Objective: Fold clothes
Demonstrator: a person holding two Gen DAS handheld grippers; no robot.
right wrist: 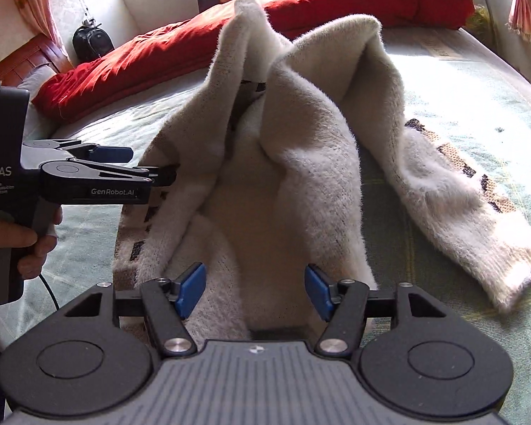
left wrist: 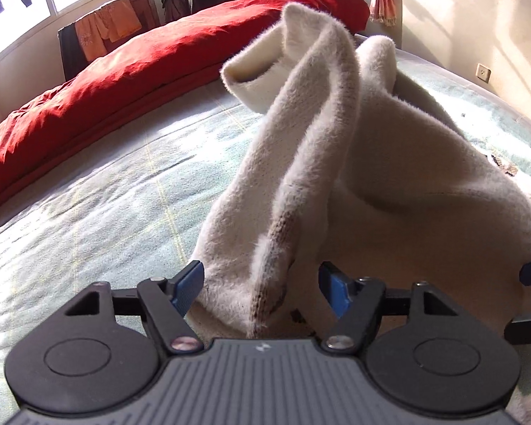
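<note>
My L wrist cam shows the left tongs (left wrist: 260, 288) w/ jaws apart, a fold of the cream fuzzy sweater (left wrist: 354, 163) lying between the blue pads (left wrist: 187, 288); left pad is against the fabric edge, right pad looks clear of it, so no clamp that I can see. This view also shows a sleeve cuff (left wrist: 255, 71) standing up w/ its opening toward the cam, plus a blue pad tip of the other tool at far right edge.

My R wrist cam gives what L doesn't: the person's hand (right wrist: 28, 244) on the left tool's handle, that tool reaching in sideways to the sweater's left edge, and a sleeve (right wrist: 470, 219) stretched flat to the right on the bed (right wrist: 478, 106). Right tongs (right wrist: 253, 288) are open too, sweater body bunched up between and beyond the pads, pads not pressing it.

Sweater sits mid-bed, heaped into peaks, red duvet (right wrist: 336, 3) behind it in both views.
</note>
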